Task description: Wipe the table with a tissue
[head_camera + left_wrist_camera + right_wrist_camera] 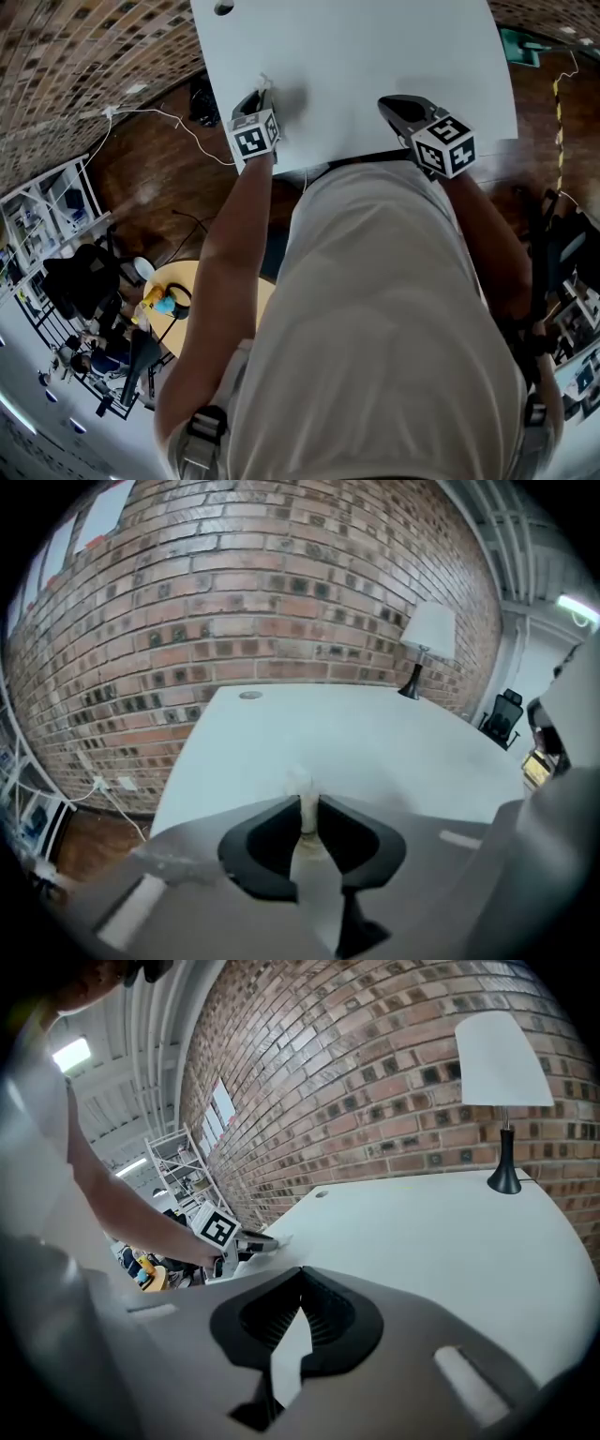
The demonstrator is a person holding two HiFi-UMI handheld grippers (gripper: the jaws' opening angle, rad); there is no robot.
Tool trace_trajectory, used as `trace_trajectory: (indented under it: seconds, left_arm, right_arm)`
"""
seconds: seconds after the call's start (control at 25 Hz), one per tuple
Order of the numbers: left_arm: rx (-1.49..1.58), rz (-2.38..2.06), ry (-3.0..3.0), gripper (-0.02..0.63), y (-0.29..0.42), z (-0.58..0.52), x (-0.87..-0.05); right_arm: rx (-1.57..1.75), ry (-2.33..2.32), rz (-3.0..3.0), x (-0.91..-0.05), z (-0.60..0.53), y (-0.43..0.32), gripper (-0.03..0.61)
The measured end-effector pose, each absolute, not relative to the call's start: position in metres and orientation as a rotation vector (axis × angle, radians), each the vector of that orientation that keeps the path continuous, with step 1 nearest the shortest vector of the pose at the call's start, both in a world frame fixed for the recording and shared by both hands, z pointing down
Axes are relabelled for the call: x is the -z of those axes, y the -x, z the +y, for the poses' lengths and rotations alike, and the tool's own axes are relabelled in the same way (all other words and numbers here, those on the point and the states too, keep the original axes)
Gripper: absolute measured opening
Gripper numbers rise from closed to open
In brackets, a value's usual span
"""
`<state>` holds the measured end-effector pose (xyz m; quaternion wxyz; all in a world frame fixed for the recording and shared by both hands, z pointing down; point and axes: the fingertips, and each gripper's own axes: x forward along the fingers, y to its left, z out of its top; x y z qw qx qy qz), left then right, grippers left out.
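Note:
The white table [375, 66] fills the top of the head view. My left gripper [262, 94] rests over its near left part, shut on a small white tissue [266, 85]. In the left gripper view the tissue [301, 785] is a thin twisted strip pinched between the jaws, its tip poking out over the table [375, 742]. My right gripper [392, 105] hovers over the near right part of the table, shut with nothing in it. The right gripper view shows its jaws [302, 1271] meeting at the tips, and the left gripper [251, 1242] with the tissue [277, 1239] further left.
A white-shaded lamp [502, 1063] on a black stand sits at the table's far side against the brick wall [234, 602]. A round cable hole [223, 7] lies far left in the tabletop. White cables [169, 117] trail over the wooden floor to the left.

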<state>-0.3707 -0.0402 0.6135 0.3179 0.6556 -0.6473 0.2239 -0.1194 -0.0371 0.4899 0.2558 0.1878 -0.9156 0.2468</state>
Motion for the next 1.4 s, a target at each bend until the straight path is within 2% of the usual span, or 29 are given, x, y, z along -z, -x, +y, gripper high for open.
trace_trajectory:
  seconds: [0.08, 0.28, 0.44, 0.68, 0.92, 1.4]
  left_arm:
    - [-0.584, -1.581, -1.837, 0.067, 0.326, -0.044, -0.623]
    - [-0.666, -1.462, -1.979, 0.069, 0.303, -0.022, -0.607]
    - [-0.525, -1.47, -2.139, 0.069, 0.26, -0.014, -0.57]
    - [-0.337, -1.533, -2.165, 0.069, 0.261, 0.012, -0.531]
    - [-0.207, -1.515, -2.168, 0.069, 0.219, 0.039, -0.512]
    - [-0.157, -1.476, -2.204, 0.069, 0.175, 0.054, -0.48]
  right_arm:
    - [-0.652, -0.554, -2.462, -0.486, -0.039, 0.116, 0.008]
    - [-0.615, -0.469, -2.54, -0.481, -0.019, 0.161, 0.008]
    - [-0.528, -0.441, -2.549, -0.475, -0.007, 0.148, 0.008]
    - [-0.478, -0.436, -2.578, -0.465, 0.015, 0.148, 0.008]
    - [-0.486, -0.458, -2.617, -0.46, 0.038, 0.107, 0.008]
    - [-0.545, -0.424, -2.736, -0.447, 0.028, 0.067, 0.008]
